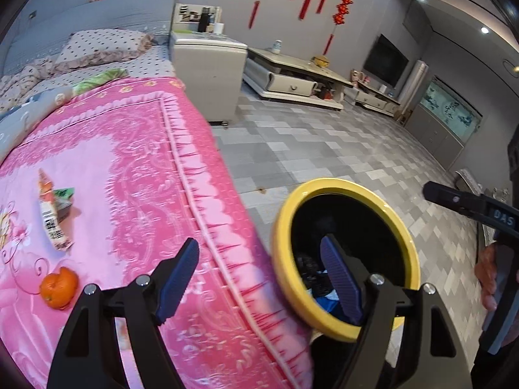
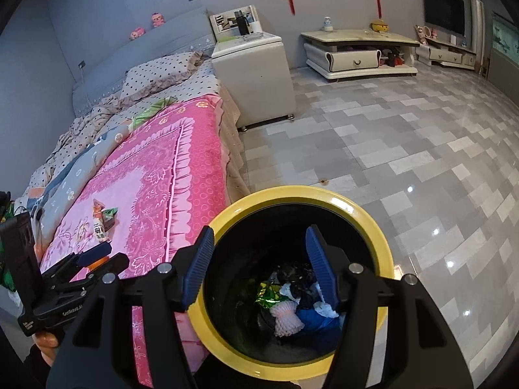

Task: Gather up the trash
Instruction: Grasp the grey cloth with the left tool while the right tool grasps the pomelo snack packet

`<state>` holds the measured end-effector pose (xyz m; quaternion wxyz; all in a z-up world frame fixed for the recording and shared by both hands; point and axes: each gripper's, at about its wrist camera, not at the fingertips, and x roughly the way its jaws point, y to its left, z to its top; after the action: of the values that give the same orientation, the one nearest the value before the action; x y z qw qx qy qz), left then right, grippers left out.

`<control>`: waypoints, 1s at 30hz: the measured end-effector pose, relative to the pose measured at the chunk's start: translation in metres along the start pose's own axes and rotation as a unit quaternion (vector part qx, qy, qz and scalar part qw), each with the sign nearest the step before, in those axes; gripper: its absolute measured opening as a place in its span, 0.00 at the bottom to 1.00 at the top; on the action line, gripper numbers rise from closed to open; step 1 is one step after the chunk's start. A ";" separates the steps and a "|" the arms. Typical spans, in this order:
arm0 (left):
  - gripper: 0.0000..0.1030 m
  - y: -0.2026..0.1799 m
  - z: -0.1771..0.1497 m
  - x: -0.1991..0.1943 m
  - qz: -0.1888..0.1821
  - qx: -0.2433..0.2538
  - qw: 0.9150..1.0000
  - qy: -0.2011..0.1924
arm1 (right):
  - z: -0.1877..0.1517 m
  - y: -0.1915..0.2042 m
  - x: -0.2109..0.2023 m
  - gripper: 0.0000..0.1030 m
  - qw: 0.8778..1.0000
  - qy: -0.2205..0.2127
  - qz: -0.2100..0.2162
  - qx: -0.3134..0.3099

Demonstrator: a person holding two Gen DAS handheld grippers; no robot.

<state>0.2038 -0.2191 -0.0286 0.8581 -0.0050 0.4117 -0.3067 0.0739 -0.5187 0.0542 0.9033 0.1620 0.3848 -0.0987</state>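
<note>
A yellow-rimmed black trash bin (image 1: 282, 227) (image 2: 373, 223) stands on the floor beside the bed. Inside lie a white foam net (image 2: 287, 319), green foil (image 2: 269, 295) and blue scraps. On the pink bedspread (image 1: 136, 162) (image 2: 155, 188) lie a white and orange wrapper (image 1: 50, 217) (image 2: 99, 227), a green packet (image 1: 63, 194) (image 2: 110, 214) and an orange fruit (image 1: 59, 287). My left gripper (image 1: 259, 278) (image 2: 94, 259) is open and empty over the bed edge and bin rim. My right gripper (image 2: 261, 267) is open and empty above the bin; one arm of it shows in the left wrist view (image 1: 470, 204).
A white bedside cabinet (image 1: 207, 71) (image 2: 256, 74) stands past the bed. A low white TV stand (image 1: 292, 77) (image 2: 356, 52) lines the far wall. Grey tiled floor (image 1: 324, 149) (image 2: 405, 149) spreads to the right. Pillows and quilts (image 1: 103, 48) lie at the bed's head.
</note>
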 end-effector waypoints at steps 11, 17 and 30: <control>0.72 0.090 -0.025 -0.039 0.063 -0.041 0.997 -0.008 | 0.006 0.099 0.017 0.57 0.995 0.019 0.051 -0.080; 0.72 0.134 -0.049 -0.056 0.085 -0.066 0.994 -0.003 | 0.009 0.163 0.041 0.58 0.986 0.043 0.095 -0.129; 0.72 0.161 -0.087 -0.047 0.066 -0.088 0.994 0.019 | 0.011 0.284 0.125 0.58 0.957 0.138 0.147 -0.208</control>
<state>0.2042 -0.0421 -0.0955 0.8646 -0.0478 0.4532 -0.2119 0.2530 -0.2662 0.0324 0.8599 0.0374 0.4894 0.1402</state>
